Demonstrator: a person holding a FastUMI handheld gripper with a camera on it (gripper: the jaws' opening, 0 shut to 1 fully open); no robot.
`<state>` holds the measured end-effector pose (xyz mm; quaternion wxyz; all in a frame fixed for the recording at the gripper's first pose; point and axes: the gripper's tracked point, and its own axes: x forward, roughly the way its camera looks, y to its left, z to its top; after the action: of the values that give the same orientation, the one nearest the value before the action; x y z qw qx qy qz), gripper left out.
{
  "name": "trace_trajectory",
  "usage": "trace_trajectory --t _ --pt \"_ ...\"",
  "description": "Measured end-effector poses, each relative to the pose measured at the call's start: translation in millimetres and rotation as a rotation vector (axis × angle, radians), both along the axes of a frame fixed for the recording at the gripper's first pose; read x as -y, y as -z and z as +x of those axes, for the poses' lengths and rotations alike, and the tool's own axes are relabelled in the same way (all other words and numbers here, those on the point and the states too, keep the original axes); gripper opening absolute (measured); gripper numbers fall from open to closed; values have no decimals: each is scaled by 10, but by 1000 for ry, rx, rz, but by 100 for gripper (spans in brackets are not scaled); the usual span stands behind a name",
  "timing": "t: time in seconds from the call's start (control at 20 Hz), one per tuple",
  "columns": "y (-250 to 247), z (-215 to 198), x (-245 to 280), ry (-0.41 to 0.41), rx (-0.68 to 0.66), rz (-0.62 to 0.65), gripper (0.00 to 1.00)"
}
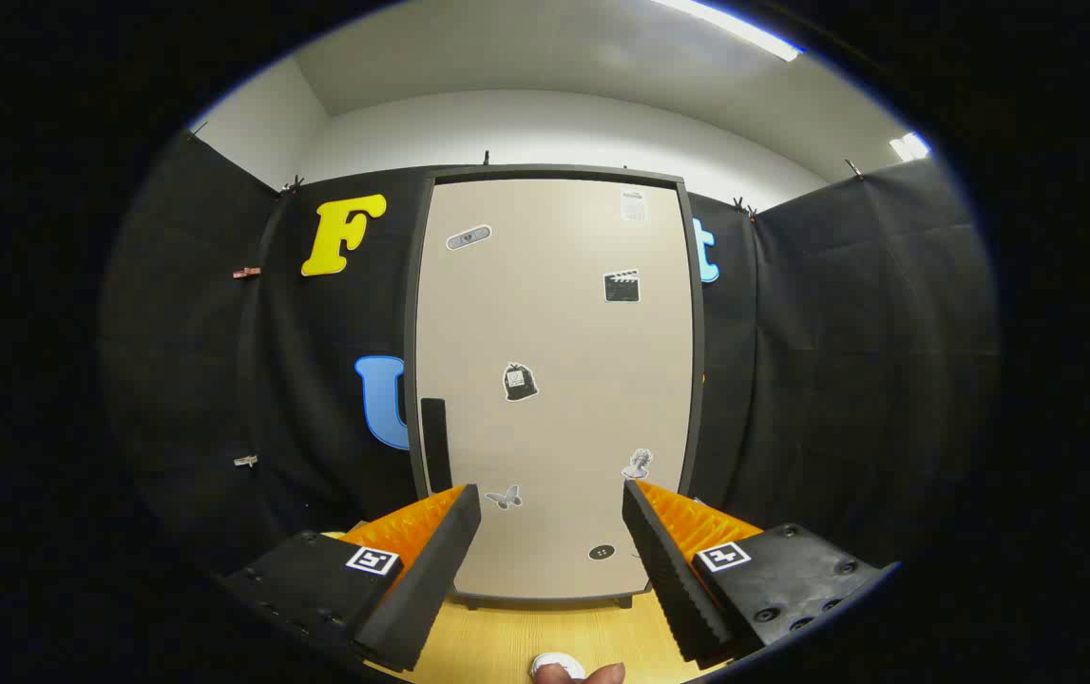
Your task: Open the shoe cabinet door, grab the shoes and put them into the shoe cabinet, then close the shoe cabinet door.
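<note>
The shoe cabinet (554, 380) stands straight ahead of me, a tall beige door in a dark frame, shut. Several small stickers dot the door. A dark vertical handle (435, 442) sits low on its left edge, just above my left finger. My gripper (552, 499) is open, its fingers spread wide with nothing between them, pointing at the lower part of the door and still short of it. A small white piece (556, 662) with a fingertip of a hand (592, 674) beside it lies low between my fingers.
The cabinet stands on a light wooden floor (545, 636). Black cloth walls (849, 361) close in on both sides of the cabinet, with a white wall and ceiling light above.
</note>
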<state>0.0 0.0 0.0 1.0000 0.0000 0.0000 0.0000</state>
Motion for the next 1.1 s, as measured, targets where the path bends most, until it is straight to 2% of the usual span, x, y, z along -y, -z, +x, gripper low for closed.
trace_trajectory --t 0.65,1.1 --pt "-67 -55 59 10 1 18 98" --pt "-118 -135 -18 8 14 -15 97"
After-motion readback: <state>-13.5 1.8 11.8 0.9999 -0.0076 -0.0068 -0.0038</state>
